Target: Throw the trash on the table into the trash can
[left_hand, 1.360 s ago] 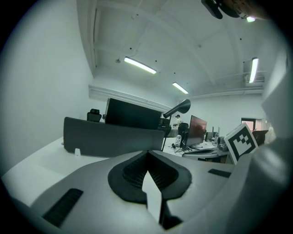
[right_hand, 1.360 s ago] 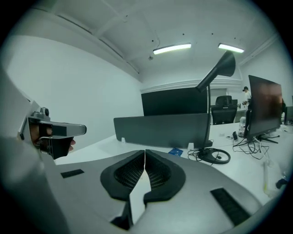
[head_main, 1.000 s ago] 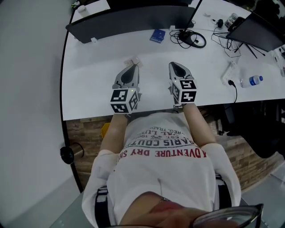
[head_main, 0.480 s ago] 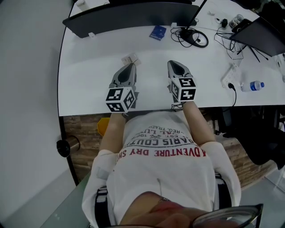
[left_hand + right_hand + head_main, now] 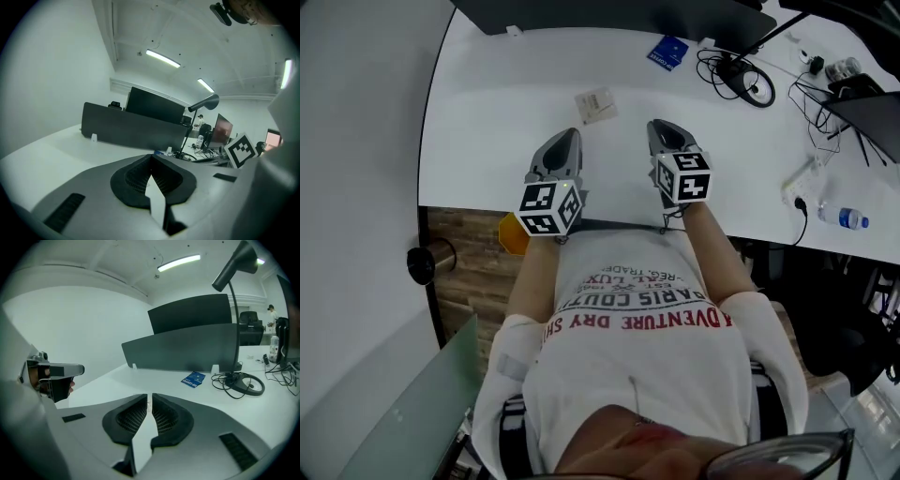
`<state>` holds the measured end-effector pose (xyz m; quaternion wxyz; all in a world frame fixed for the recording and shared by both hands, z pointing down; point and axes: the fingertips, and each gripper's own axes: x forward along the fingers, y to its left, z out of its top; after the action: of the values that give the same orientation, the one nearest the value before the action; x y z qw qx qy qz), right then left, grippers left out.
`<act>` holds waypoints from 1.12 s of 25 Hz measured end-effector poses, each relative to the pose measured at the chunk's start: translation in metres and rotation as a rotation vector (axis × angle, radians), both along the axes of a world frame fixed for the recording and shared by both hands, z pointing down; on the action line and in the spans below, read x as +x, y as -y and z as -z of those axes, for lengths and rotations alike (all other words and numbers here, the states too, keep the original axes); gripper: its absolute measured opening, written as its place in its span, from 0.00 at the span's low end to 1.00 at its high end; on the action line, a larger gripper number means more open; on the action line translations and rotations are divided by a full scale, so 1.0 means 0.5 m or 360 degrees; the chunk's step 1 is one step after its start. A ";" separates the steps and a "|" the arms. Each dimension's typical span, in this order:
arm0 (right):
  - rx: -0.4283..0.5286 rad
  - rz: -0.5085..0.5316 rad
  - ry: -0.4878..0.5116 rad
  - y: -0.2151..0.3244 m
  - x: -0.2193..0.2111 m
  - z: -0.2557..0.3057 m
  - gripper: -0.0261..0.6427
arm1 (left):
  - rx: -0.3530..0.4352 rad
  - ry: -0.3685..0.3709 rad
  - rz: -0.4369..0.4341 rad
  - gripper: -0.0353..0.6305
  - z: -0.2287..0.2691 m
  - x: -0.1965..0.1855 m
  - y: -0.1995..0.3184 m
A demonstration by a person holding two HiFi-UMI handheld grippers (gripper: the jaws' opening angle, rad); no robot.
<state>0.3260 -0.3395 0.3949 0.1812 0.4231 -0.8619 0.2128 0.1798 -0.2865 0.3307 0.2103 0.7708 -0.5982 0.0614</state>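
Your left hand-held gripper is over the bench's near edge, jaws together, empty. The paper scrap lies just ahead, between both. Your right hand-held gripper is closed too, holding nothing.

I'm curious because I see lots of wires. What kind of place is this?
Most likely an office: a long white desk, a dark monitor, a tangle of cables and ceiling strip lights.

The left hand-held gripper, jaws together, faces a dark partition across the table.
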 end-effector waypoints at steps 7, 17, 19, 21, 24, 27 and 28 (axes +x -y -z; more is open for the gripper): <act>-0.0127 0.0058 -0.0084 0.051 -0.129 -0.069 0.24 | -0.0126 -0.0017 0.0052 0.09 -0.063 -0.100 0.029; -0.0376 -0.0007 -0.0277 0.157 -0.235 -0.237 0.29 | -0.0300 -0.0039 -0.0096 0.09 -0.185 -0.195 0.103; -0.0416 -0.0033 -0.0327 0.171 -0.243 -0.265 0.29 | -0.0331 -0.0058 -0.0112 0.09 -0.206 -0.204 0.105; -0.0438 -0.0059 -0.0370 0.181 -0.245 -0.284 0.29 | -0.0355 -0.0071 -0.0129 0.09 -0.221 -0.209 0.103; -0.0410 -0.0065 -0.0432 0.183 -0.245 -0.289 0.26 | -0.0388 -0.0091 -0.0161 0.09 -0.236 -0.214 0.094; -0.0413 -0.0066 -0.0411 0.177 -0.244 -0.290 0.11 | -0.0407 -0.0100 -0.0161 0.09 -0.245 -0.220 0.090; -0.0420 -0.0071 -0.0398 0.176 -0.242 -0.290 0.11 | -0.0406 -0.0102 -0.0157 0.09 -0.245 -0.219 0.091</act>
<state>0.2047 -0.4275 0.5400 0.3361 0.4380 -0.7876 0.2737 0.0701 -0.3321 0.4533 0.3223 0.7680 -0.5398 0.1224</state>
